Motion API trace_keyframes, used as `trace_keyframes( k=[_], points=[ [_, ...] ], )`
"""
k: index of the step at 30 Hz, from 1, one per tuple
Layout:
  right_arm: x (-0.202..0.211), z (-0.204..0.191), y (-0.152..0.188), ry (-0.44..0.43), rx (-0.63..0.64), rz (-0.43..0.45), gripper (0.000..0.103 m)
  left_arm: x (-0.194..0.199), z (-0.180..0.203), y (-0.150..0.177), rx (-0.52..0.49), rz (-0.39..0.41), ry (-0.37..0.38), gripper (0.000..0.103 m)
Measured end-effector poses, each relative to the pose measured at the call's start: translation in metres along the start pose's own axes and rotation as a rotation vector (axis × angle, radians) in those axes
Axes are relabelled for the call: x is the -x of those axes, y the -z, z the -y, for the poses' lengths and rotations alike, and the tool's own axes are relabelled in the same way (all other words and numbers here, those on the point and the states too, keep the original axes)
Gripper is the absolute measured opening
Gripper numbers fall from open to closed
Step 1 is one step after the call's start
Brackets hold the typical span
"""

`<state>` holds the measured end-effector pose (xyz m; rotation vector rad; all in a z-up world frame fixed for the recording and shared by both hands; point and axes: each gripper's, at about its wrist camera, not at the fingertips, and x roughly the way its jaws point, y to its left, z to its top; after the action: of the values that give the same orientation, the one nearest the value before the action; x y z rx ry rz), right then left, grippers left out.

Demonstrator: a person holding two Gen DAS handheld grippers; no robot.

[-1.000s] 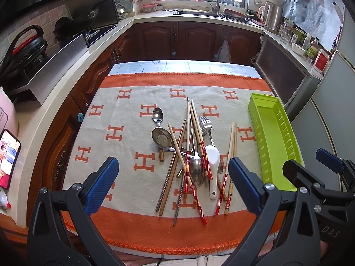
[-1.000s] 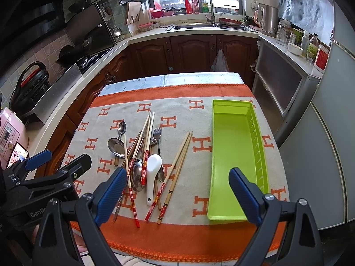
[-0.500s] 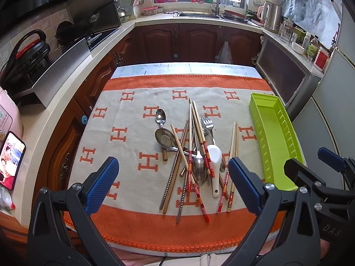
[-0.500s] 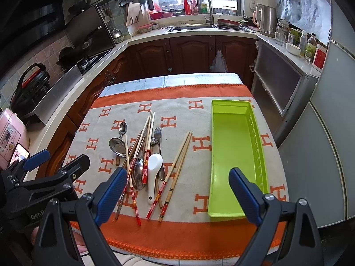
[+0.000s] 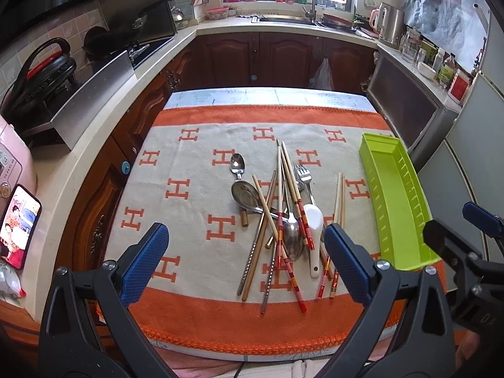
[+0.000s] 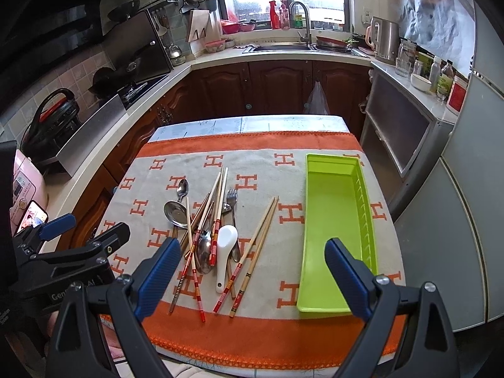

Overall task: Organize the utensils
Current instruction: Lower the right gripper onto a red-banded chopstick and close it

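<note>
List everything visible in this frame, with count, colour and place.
Tray: one, lime green, nothing in it, right side of cloth.
Cloth: one, beige with orange H marks and orange borders, covering the table.
Chopsticks: several, wooden, some red-banded; one pair lies apart beside the pile.
Metal spoons: at least three, silver, in pile.
Fork: one, silver, in pile.
Ceramic spoon: one, white, on pile.
Kettle: one, steel, back counter.
Phone: one, screen lit, left counter.
Left gripper: black, blue pads, jaws open.
Right gripper: same, jaws open.
</note>
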<state>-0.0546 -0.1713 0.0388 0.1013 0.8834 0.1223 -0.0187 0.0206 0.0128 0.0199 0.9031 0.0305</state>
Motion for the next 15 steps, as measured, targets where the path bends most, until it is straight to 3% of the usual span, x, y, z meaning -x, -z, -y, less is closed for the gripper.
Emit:
trace_keyframes(
  k=[4,8,11,15],
  points=[
    [0.011,-0.005,-0.013,0.005,0.027,0.033,0.093,0.018,-0.01,-0.012,-0.011,0.065,0.015,0.098],
    [0.019,-0.01,-0.031,0.013,0.058,0.061,0.093,0.042,-0.019,-0.026,-0.033,0.159,0.09,0.098],
    [0.016,-0.01,-0.042,-0.019,0.058,0.056,0.093,0.056,-0.026,-0.034,-0.048,0.24,0.073,0.098],
    [-0.006,-0.012,-0.054,-0.038,0.057,0.006,0.077,0.056,-0.044,-0.046,0.009,0.251,0.079,0.098]
  ],
)
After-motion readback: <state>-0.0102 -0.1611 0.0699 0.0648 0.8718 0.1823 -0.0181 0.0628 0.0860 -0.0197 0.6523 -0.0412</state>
